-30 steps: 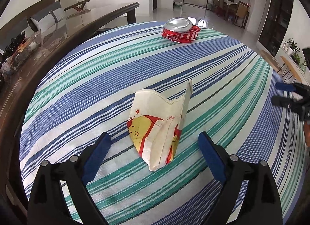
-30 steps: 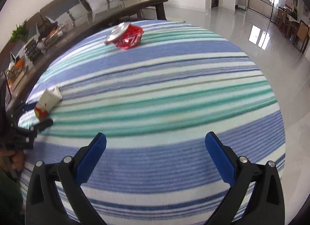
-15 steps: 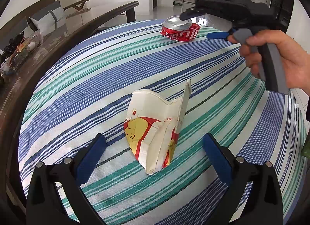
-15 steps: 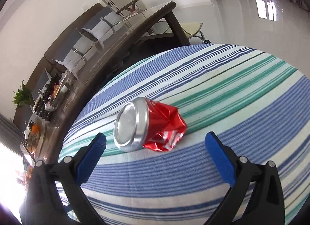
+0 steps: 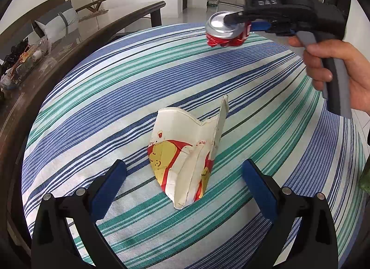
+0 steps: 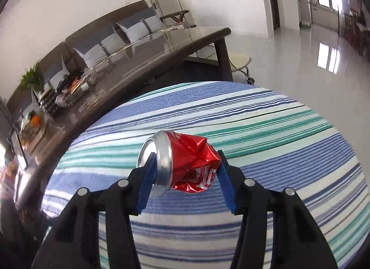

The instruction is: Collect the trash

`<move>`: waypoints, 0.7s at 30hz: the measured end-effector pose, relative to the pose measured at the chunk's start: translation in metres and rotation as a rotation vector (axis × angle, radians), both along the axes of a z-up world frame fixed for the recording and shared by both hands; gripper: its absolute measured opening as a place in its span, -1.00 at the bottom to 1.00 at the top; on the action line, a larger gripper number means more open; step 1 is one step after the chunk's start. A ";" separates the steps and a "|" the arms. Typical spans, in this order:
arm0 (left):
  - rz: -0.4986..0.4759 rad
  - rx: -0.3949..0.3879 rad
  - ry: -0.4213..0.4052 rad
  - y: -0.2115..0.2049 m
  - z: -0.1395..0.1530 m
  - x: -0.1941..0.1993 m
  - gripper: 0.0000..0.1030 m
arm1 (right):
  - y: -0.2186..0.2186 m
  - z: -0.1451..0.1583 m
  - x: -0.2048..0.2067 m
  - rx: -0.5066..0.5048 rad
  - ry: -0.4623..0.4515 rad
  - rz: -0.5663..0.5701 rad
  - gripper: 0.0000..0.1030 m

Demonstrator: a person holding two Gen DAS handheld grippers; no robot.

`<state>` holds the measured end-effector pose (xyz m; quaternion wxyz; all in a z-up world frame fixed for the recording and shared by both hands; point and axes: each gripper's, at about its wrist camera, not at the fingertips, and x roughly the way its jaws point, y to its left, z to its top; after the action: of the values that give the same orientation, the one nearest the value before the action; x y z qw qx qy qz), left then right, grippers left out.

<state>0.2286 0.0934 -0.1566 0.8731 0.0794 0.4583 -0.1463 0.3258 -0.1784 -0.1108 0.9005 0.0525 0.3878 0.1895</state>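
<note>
A crushed red soda can [image 6: 185,164] sits between the blue pads of my right gripper [image 6: 183,174], which is shut on it, one pad on the silver top and one on the crumpled base. It also shows in the left wrist view [image 5: 227,30], a little above the striped tablecloth [image 5: 115,97] at the far edge. A crumpled white, yellow and red paper carton [image 5: 187,155] lies on the cloth. My left gripper [image 5: 182,183] is open, its pads on either side of the carton's near end and not touching it.
A dark wooden side table [image 6: 148,65] with clutter runs along the left. A sofa with grey cushions [image 6: 115,30] stands behind it. A white stool [image 6: 240,63] stands on the glossy floor beyond the table's far edge.
My right gripper swung from the right side of the table to the can, closed on it and raised it slightly. My left gripper stayed open and edged closer around the carton.
</note>
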 end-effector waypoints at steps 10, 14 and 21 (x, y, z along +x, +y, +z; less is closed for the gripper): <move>0.000 0.000 0.000 0.000 0.000 0.000 0.91 | -0.032 -0.018 -0.129 -0.124 -0.003 0.057 -0.01; 0.000 -0.001 0.000 0.000 0.000 0.000 0.91 | -0.043 -0.031 -0.169 -0.130 0.029 0.042 0.00; 0.000 -0.001 0.000 0.000 0.000 0.000 0.91 | -0.043 -0.043 -0.199 -0.179 0.061 0.062 0.17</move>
<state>0.2285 0.0939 -0.1565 0.8731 0.0787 0.4584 -0.1465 0.1273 -0.2215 -0.1539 0.8831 -0.0344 0.4317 0.1804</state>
